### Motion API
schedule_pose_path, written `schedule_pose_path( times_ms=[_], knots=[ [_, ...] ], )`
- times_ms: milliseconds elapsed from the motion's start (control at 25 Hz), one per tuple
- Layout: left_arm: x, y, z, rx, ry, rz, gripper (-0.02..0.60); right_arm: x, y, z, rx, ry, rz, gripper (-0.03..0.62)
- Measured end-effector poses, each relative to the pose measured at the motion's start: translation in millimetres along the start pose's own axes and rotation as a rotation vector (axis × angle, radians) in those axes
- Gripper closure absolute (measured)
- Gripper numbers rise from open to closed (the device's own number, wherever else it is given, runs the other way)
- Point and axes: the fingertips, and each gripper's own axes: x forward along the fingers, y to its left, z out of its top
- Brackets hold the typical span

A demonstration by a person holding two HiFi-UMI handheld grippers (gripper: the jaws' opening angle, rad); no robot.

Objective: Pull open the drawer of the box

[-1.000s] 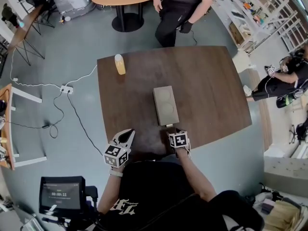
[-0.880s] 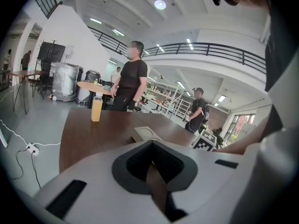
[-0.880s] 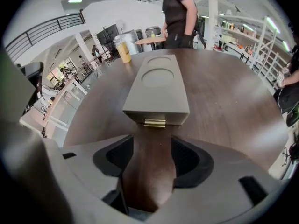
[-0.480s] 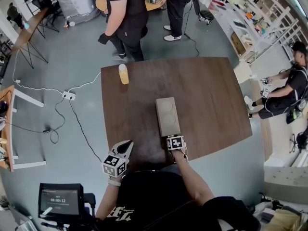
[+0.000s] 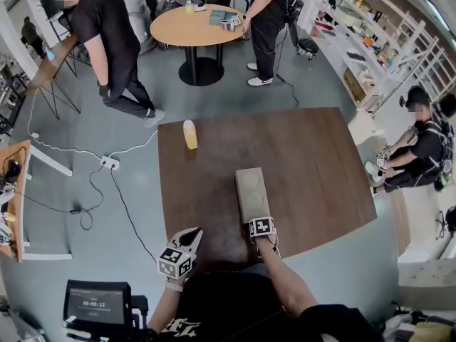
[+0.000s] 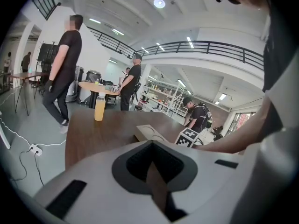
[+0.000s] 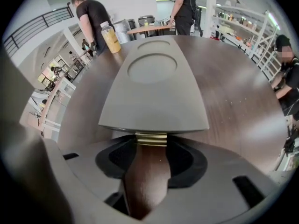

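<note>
Here, the box (image 5: 251,193) lies near the front edge of the table (image 5: 313,162), drawer closed. The right gripper (image 7: 150,149) points steeply down, its spread jaws just closing either side of the brass handle (image 7: 151,139). The left gripper (image 5: 191,234), jaws pressed together, hangs empty nearby.

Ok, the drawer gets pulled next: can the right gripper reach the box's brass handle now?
Likely yes: the right gripper sits at the brass handle, which shows between its open jaws as they have just been closing; nothing blocks the way.
</note>
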Motion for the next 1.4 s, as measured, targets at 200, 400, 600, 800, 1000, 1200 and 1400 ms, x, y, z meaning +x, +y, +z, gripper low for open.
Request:
schedule_pose_path(
  times_ms=[200,400,600,800,1000,1200,1400],
  knots=[
    [-0.1,-5.0,-4.0,0.003,0.002,0.000,0.575,1.7,0.6,0.6,0.000,0.006,0.014,0.418],
    [-4.7,-4.9,-10.5,0.006,-0.002,-0.001,0.575,6.8,6.4,-4.0,-0.001,0.005,0.016,0.418],
    [-6.0,-7.4,-10.5,0.008,-0.011,0.003,0.575,3.6,5.2,-11.9,-0.006,0.009,0.019,0.418],
    [-4.0,-13.2,-12.5,0.016,-0.015,-0.006,0.575,1.6,5.1,-27.5,-0.006,0.013,0.024,0.418],
    [-2.5,-20.2,-13.6,0.023,-0.013,-0.020,0.575,-4.9,6.4,-43.3,-0.010,0.015,0.027,0.418],
    [-2.4,-24.5,-18.1,0.028,-0.007,-0.030,0.575,-6.5,7.8,-64.3,-0.013,0.025,0.032,0.418],
    [-0.7,-25.6,-21.3,0.032,-0.002,-0.035,0.575,-6.6,4.2,-83.9,-0.018,0.050,0.017,0.418]
  ],
)
